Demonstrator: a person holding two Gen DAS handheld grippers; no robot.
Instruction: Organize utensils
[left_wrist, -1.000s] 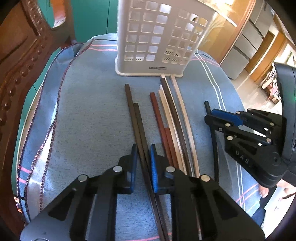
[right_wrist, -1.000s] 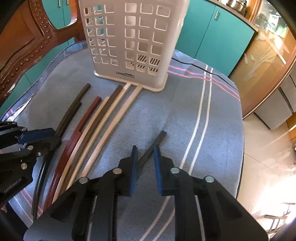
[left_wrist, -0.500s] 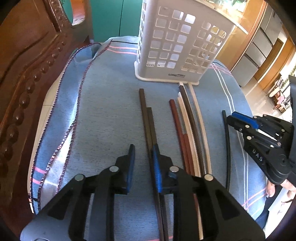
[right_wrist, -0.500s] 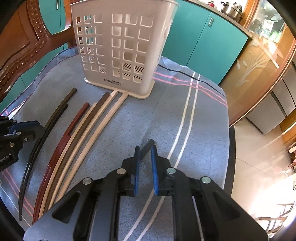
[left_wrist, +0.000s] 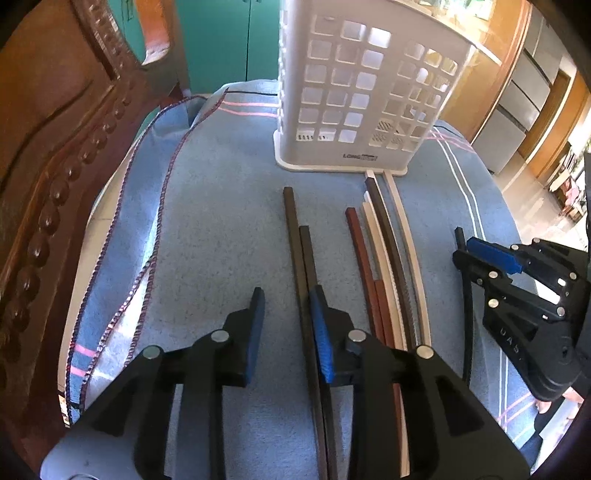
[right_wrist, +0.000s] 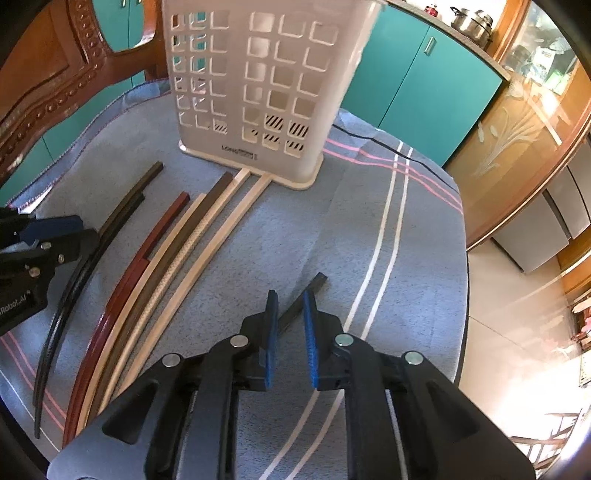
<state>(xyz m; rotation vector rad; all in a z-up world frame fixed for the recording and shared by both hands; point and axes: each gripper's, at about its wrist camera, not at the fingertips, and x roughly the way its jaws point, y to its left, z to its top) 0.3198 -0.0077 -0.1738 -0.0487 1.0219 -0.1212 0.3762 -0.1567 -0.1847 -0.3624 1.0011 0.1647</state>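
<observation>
Chopsticks (left_wrist: 373, 254) beside "LONG"-marked basket (left_wrist: 362, 92), left gripper (left_wrist: 286, 314) opening, empty, right gripper (right_wrist: 290, 321) ajar around black chopstick (right_wrist: 314, 286)

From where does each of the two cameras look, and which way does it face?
Left wrist view: sits on the left gripper, looks down along it at dark chopsticks and the white basket; the right gripper shows.
Right wrist view: sits on the right gripper, facing a black chopstick; the left gripper shows.
Both share the basket, chopsticks, blue cloth.
</observation>
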